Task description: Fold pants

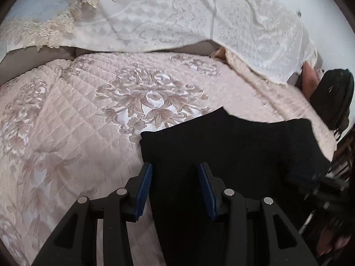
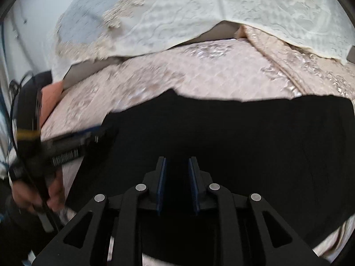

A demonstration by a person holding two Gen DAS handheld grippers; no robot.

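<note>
Black pants (image 1: 233,146) are lying flat on the pink quilted bedspread (image 1: 73,119), a white lace cover (image 1: 177,15) draping behind. Left gripper (image 1: 175,184) is hovering over the pants' left edge, fingers standing wide apart, gripping nothing. Right gripper (image 2: 176,177) is sitting above the dark cloth, fingers parted narrowly, nothing pinched between them. Right view is motion-blurred.

My left gripper (image 1: 175,170) and right gripper (image 2: 177,163): matte black linkage frames, silver round pivot pins, blue ribbed pads (image 1: 145,190). Left one carries a barcode label.
</note>
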